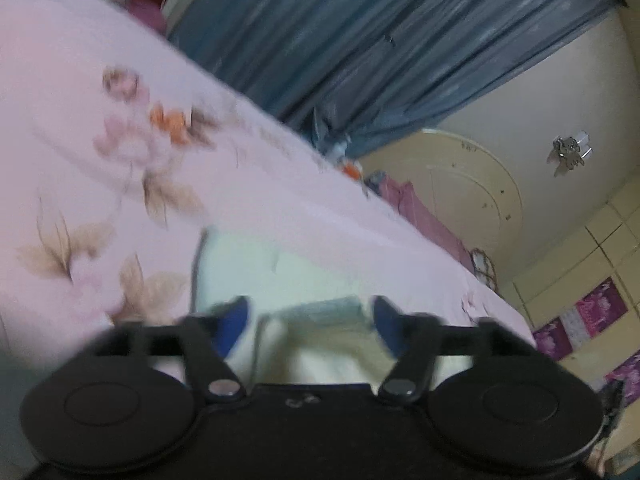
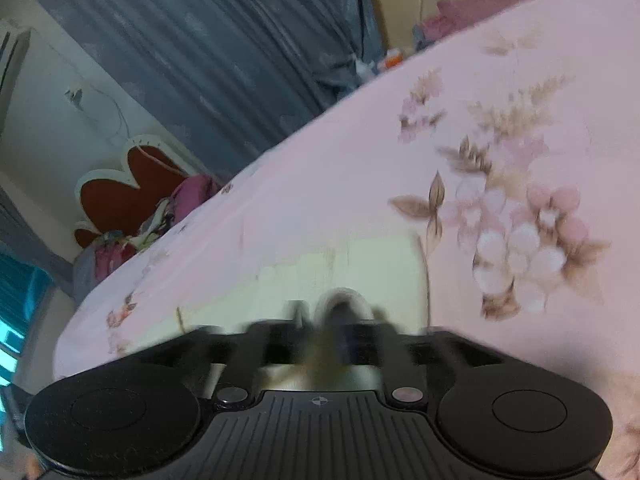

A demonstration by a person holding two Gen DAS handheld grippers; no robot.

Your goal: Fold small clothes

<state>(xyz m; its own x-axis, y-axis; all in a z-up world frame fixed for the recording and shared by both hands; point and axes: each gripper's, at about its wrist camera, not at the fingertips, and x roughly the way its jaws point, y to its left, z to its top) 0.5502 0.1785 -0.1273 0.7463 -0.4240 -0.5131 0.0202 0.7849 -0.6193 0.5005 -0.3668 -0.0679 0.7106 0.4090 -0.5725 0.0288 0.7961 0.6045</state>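
Observation:
A small pale cream-green garment (image 1: 288, 276) lies on the pink flowered bedsheet (image 1: 120, 80). In the left wrist view my left gripper (image 1: 310, 320) is open, its blue-padded fingers (image 1: 234, 320) spread over the garment's near edge with a fold of cloth between them. In the right wrist view the same garment (image 2: 360, 264) lies just ahead of my right gripper (image 2: 340, 320), whose fingers are close together and seem pinched on a raised fold of the cloth. Both views are blurred by motion.
The bedsheet (image 2: 440, 120) fills most of both views. Blue curtains (image 1: 380, 40) hang beyond the far edge of the bed. A purple cloth (image 1: 424, 212) lies at the bed's end. A red heart-shaped headboard (image 2: 132, 192) and a heap of clothes (image 2: 160, 216) show at left.

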